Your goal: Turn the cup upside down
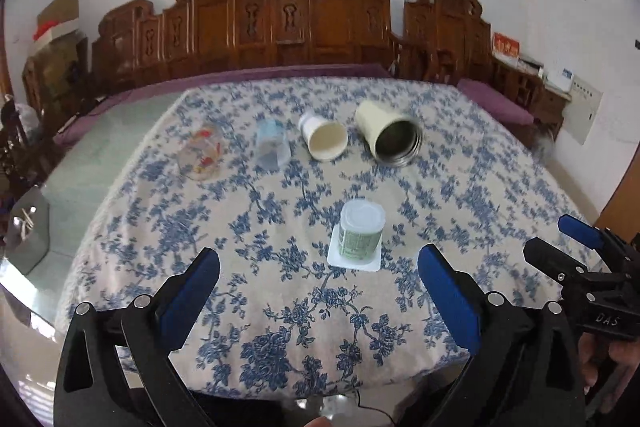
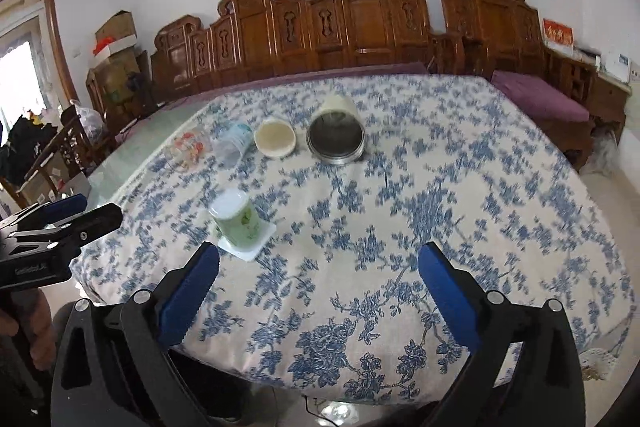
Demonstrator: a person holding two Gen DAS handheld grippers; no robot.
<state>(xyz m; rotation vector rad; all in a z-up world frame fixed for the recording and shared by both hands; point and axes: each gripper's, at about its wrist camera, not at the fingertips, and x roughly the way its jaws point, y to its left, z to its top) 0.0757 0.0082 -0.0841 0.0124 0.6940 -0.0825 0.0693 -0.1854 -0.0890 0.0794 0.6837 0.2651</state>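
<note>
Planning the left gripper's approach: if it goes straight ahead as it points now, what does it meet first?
Probably the upside-down green cup on its white square base; the left gripper is open and nothing lies between. Depth is uncertain.

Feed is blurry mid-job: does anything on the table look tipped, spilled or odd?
Four cups lie on their sides in the far row: glass, blue cup, paper cup, steel mug. The green cup nearer stands upside down on a white coaster. No spill shows.

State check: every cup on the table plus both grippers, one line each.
green cup: upside down, rim on cloth
cream tumbler: on its side
white cup: on its side
blue cup: lying down
printed glass: lying down
left gripper: open, empty
right gripper: open, empty
</note>
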